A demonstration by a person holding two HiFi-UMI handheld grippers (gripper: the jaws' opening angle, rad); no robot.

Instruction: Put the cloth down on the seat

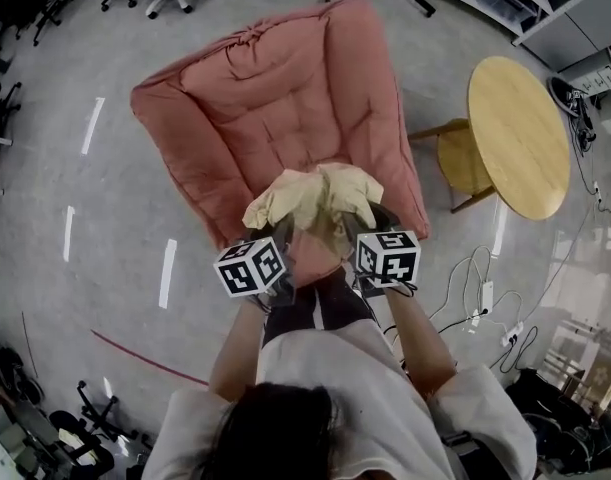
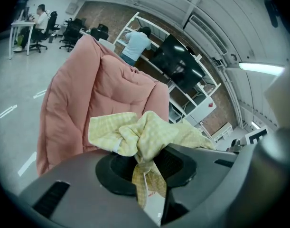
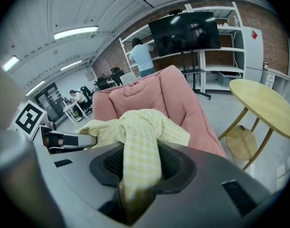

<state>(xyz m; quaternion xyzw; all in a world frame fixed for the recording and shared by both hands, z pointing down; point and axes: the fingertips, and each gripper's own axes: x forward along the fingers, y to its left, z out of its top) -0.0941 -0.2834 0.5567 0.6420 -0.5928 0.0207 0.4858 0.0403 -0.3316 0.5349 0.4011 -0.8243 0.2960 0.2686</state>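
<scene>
We hold the yellow checked cloth (image 1: 310,200) bunched at six o'clock of the pink seat (image 1: 285,88), over its front edge. The left gripper (image 1: 283,230) and the right gripper (image 1: 357,223) each clamp a fold between their jaws. The cloth perhaps touches the cushion.

Left gripper (image 1: 283,236), right gripper (image 1: 368,224) — jaws clamped

The cloth (image 1: 310,200) is soft, crumpled woven fabric, the seat (image 1: 275,88) matt quilted padded fabric, the table (image 1: 520,133) smooth finished wood, the floor (image 1: 35,298) dull mottled concrete.
</scene>
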